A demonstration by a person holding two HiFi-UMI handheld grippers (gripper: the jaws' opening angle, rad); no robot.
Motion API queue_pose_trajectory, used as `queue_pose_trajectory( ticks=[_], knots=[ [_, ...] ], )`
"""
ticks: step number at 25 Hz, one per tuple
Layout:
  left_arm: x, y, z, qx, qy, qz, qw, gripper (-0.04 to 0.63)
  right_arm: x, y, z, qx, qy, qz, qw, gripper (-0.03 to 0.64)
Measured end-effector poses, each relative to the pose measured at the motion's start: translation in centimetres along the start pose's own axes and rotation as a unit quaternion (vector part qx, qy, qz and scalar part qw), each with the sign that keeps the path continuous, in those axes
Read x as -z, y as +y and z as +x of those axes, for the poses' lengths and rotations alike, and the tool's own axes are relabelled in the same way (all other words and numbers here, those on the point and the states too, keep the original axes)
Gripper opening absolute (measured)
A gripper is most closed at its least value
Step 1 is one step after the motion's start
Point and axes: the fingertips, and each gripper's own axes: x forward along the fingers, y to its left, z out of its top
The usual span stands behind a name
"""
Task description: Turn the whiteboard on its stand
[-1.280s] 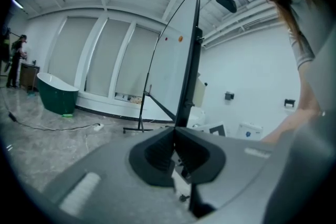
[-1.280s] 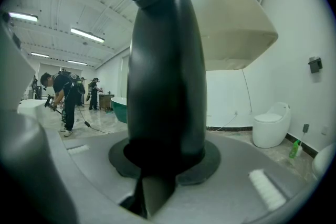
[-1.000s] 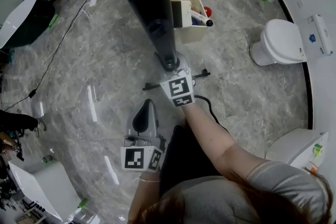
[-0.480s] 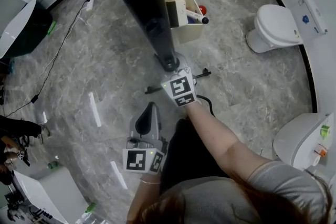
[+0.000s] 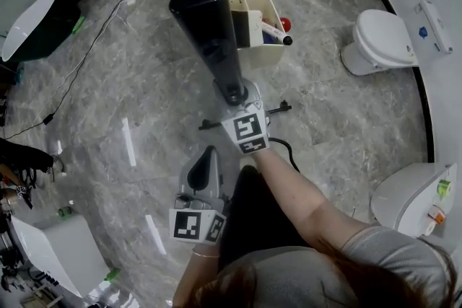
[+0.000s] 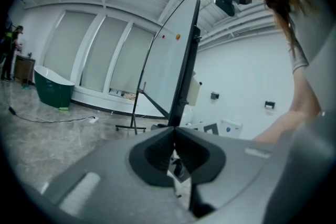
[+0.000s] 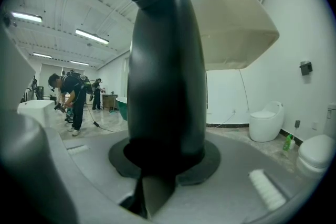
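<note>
- Swung a little across the floor (image 5: 144,83) since a second ago: whiteboard (image 5: 209,25) and its cream tray (image 5: 263,54) now closer to level with the toilet (image 5: 379,40) in the head view.
- Both grippers a touch lower in that view, the whiteboard's near end with them.
- Seen edge-on from above as a long dark frame, upright on its black stand, running from the top of the view down to the right gripper (image 5: 238,96).
- Clamped on that dark edge with the right gripper (image 7: 164,162) — frame rising straight out from between the jaws and filling the middle of the right gripper view (image 7: 165,76).
- Tray fixed to the whiteboard's right face, markers (image 5: 274,31) inside.
- Left gripper (image 5: 207,153) held apart from the whiteboard, below and left of the right one, pointing toward it.
- Jaws of the left gripper (image 6: 173,136) together, nothing between them — whiteboard (image 6: 168,60) beyond, tilted and narrow.
- Toilet well apart, against the curved wall.
</note>
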Motion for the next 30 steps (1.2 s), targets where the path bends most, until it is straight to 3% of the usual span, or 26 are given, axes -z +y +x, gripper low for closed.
queue_pose_trajectory(
  ticks=[7, 14, 30],
  knots=[
    [2.5, -2.9, -3.8, -0.02, -0.004, -0.015, 0.9997, -0.002, 0.6, 2.3, -2.9, -0.019, 0.0, -0.005, 1.0, 0.097],
    [3.9, -2.5, -7.4, -0.044, -0.007, -0.028, 0.9986, -0.002, 1.0, 3.9, -4.7, -0.016, -0.002, -0.007, 1.0, 0.095],
    [4.9, -4.0, -11.3, 0.042, 0.012, 0.0, 0.999, -0.002, 1.5, 6.9, -9.2, 0.002, -0.011, -0.013, 1.0, 0.091]
  ],
)
